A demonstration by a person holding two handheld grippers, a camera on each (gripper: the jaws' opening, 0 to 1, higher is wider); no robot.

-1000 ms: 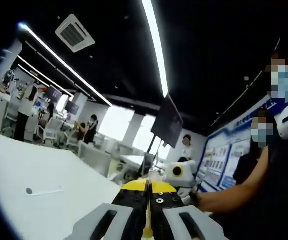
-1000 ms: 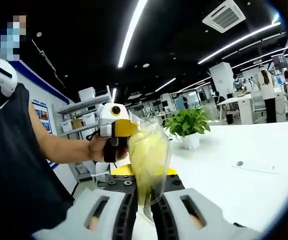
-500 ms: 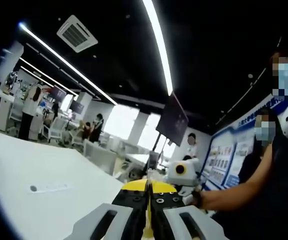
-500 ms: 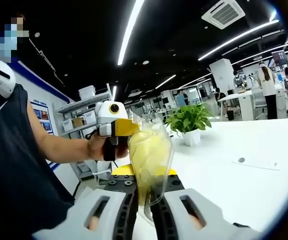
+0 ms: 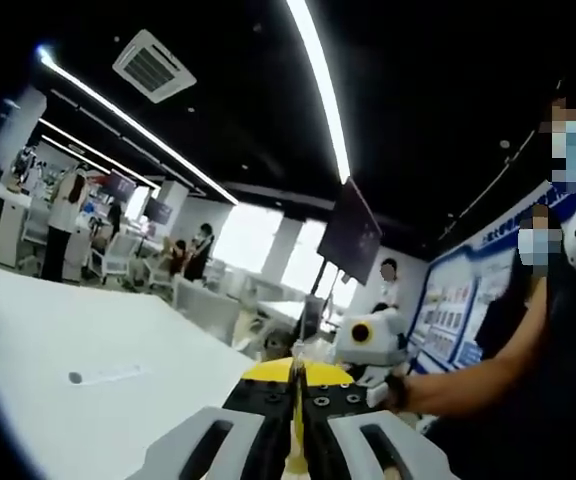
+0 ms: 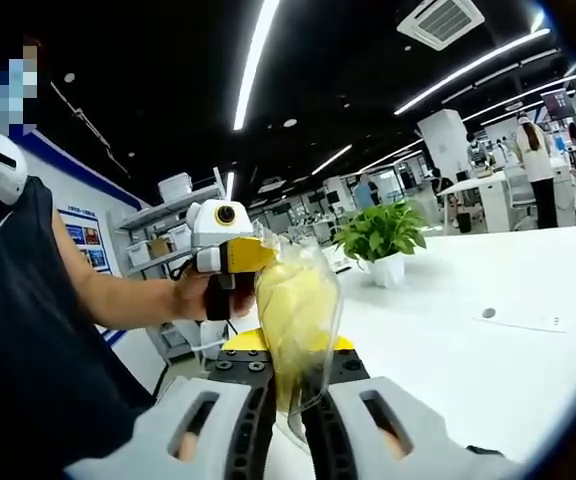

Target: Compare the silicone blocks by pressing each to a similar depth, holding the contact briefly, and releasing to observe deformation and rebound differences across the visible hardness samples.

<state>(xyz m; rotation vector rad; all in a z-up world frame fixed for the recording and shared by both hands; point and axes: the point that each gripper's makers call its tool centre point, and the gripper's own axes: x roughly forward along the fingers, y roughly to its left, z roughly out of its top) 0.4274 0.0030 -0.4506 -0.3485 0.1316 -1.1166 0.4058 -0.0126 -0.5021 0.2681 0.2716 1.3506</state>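
Held aloft above a white desk (image 6: 468, 370) in an open-plan office: a clear, crinkled plastic pouch (image 6: 298, 325) with a soft yellow mass inside, pinched at its lower edge between the narrowed jaws of the right claw (image 6: 290, 420). Seen edge-on in the left gripper view, a thin yellowish strip (image 5: 294, 420) clamped between the nearly closed jaws of the left claw (image 5: 294, 455), apparently the same pouch from the other side. Left claw (image 6: 230, 250) also visible in the right gripper view, gripped by a hand (image 6: 203, 295), just beyond the pouch.

Judged as a handling step ahead of pressing: sample still bagged, no silicone blocks laid out on the desk. Likely next: lowering the pouch to the desk, freeing or steadying the sample, then pressing to an even depth.

Pouch glossy, wrinkled and translucent; contents rounded, pale yellow, seemingly pliant. Desk smooth and matte, bearing a small flat white strip with a dark dot (image 6: 513, 320) at far right and a potted green plant (image 6: 380, 240) beyond.
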